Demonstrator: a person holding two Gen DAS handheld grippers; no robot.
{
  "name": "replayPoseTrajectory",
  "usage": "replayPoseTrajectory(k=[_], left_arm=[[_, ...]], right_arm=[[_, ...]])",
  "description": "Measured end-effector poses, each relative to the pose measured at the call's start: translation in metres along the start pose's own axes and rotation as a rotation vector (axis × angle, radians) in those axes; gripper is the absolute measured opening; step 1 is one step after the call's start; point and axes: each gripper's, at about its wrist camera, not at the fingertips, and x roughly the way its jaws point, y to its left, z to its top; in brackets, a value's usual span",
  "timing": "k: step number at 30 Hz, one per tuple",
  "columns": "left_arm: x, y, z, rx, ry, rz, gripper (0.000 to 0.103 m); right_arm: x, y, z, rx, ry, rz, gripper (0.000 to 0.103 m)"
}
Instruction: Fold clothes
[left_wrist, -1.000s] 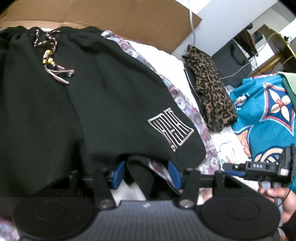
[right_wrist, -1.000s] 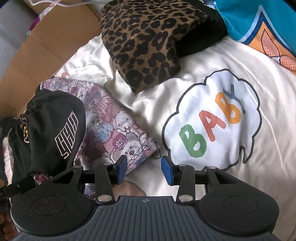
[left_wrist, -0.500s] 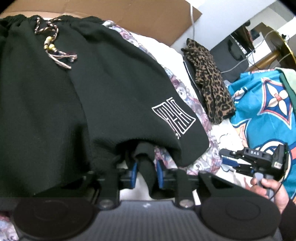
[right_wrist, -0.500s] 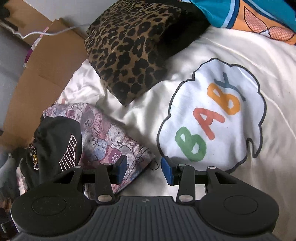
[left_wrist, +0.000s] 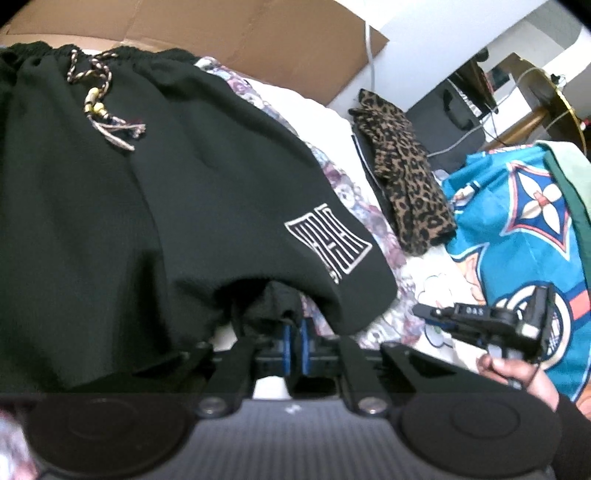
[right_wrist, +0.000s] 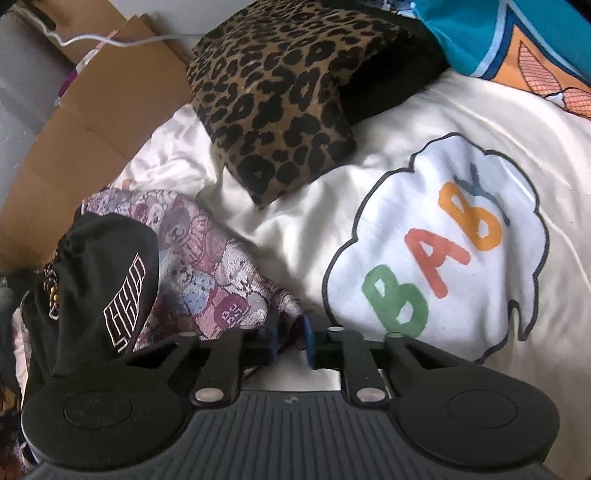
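Your left gripper (left_wrist: 294, 338) is clamped on the black shorts' (left_wrist: 155, 206) hem; your right gripper (right_wrist: 290, 338) is closing on the patterned cloth's (right_wrist: 207, 266) corner; the shorts stretch away toward their waistband.

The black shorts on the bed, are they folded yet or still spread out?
Spread out. The black shorts lie flat, waistband, drawstring and leg logo all showing, over a patterned cloth. Left tongs pinch the hem.

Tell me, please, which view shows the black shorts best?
The left wrist view: the black shorts fill it, waistband to hem, drawstring visible. The right wrist view shows only one bunched leg at its left edge.
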Motion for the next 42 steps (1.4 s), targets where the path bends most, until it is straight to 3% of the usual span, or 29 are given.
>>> replayPoseTrajectory(k=[13, 21, 26, 28, 37, 42], left_arm=[[-0.028, -0.027, -0.056, 0.001, 0.093, -0.05, 0.003], [-0.046, -0.027, -0.059, 0.014, 0.121, -0.023, 0.003], [-0.06, -0.017, -0.055, -0.002, 0.087, 0.02, 0.015], [-0.058, -0.011, -0.052, -0.032, 0.072, 0.019, 0.03], [-0.022, -0.003, -0.042, -0.084, 0.06, -0.039, 0.066], [0.007, 0.013, -0.044, -0.187, 0.138, 0.007, 0.063]], right_arm=[[-0.018, -0.011, 0.005, 0.063, -0.081, -0.005, 0.008], [-0.02, -0.016, 0.006, 0.092, -0.087, -0.008, 0.008], [-0.018, -0.015, 0.006, 0.094, -0.074, 0.0, 0.011], [-0.016, -0.015, 0.006, 0.093, -0.068, -0.002, 0.026], [-0.011, -0.014, 0.01, 0.063, -0.054, -0.031, 0.034], [-0.011, -0.016, 0.012, 0.071, -0.061, -0.038, 0.034]])
